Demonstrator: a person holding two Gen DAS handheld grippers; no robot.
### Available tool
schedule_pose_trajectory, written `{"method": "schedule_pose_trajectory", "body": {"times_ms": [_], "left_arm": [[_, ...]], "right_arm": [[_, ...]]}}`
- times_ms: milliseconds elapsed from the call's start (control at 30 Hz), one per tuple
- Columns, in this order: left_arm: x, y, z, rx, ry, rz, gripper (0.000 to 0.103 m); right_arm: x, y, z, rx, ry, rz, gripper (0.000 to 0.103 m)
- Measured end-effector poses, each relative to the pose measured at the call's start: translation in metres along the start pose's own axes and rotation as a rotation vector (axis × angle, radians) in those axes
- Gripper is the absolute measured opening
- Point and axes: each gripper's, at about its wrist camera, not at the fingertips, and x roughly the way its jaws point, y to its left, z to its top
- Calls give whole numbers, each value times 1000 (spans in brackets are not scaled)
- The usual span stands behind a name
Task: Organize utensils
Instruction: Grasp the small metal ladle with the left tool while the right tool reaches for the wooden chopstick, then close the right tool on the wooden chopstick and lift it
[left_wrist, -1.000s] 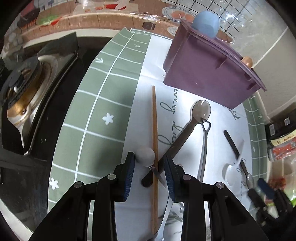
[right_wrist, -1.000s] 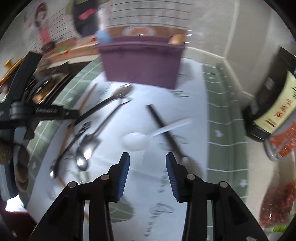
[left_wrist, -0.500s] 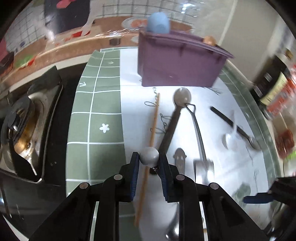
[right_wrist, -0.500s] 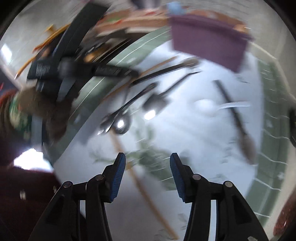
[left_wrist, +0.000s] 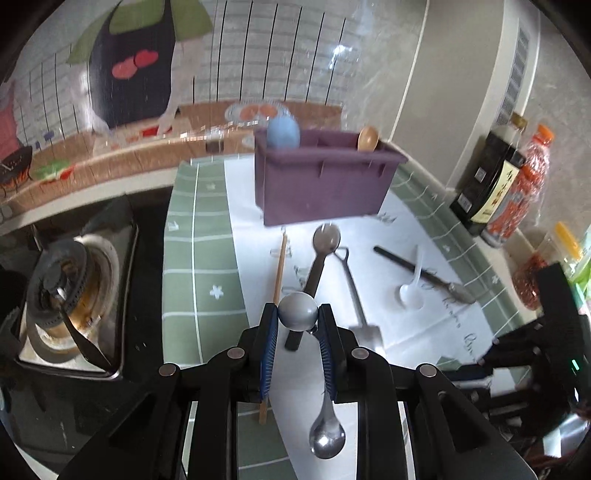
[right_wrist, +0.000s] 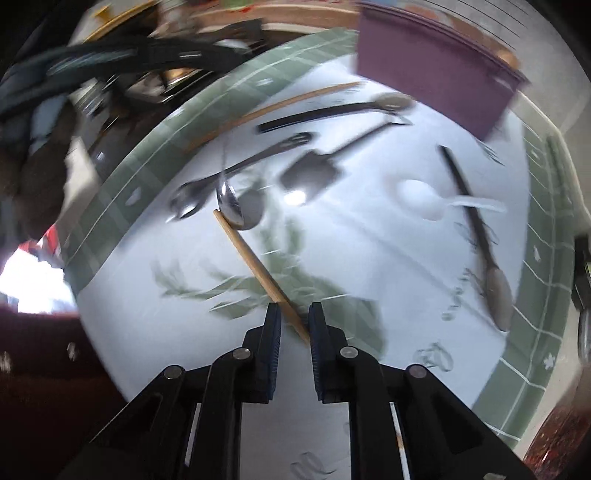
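Mid-pickup, both tongs loaded: left gripper (left_wrist: 298, 320) clamped on a ball-ended metal spoon (left_wrist: 297, 311), raised off the mat; right gripper (right_wrist: 294, 318) just narrowed onto a wooden chopstick (right_wrist: 258, 273). Next: carry both ahead to purple utensil holder (left_wrist: 325, 184), drop in upright.

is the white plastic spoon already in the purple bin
No, the white plastic spoon lies on the mat, apart from the purple bin.
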Motion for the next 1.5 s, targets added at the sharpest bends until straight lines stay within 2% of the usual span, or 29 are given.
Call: {"method": "schedule_pose_trajectory", "body": {"times_ms": [133, 267, 433, 600, 667, 733, 1033, 1100, 1133, 1167, 1500], "left_arm": [[-9, -4, 10, 34, -25, 23, 23], [-10, -3, 17, 45, -39, 33, 23], [-17, -8, 24, 68, -68, 28, 23], [-22, -17, 28, 104, -81, 38, 23], [-25, -19, 29, 112, -85, 41, 23], [-28, -20, 30, 115, -88, 41, 23], [-28, -18, 31, 104, -88, 49, 23], [-29, -19, 31, 104, -90, 46, 23], [-30, -19, 31, 102, -91, 45, 23], [-30, -18, 31, 100, -93, 44, 23], [-38, -23, 36, 110, -111, 53, 23]], "right_arm": [[-3, -22, -3, 69, 4, -16, 9], [-4, -32, -7, 118, 24, 22, 8], [-6, -23, -10, 167, 22, 174, 6], [-3, 6, -1, 36, -1, 82, 11], [-1, 15, 0, -19, 4, 52, 18], [-1, 22, 1, -55, 6, 68, 21], [0, 44, -6, -166, 24, 64, 22], [1, 47, -8, -187, 26, 25, 16], [2, 45, -7, -186, 27, 10, 6], [1, 43, -6, -172, 28, 3, 5], [-52, -25, 9, 66, -184, -42, 2]]}}
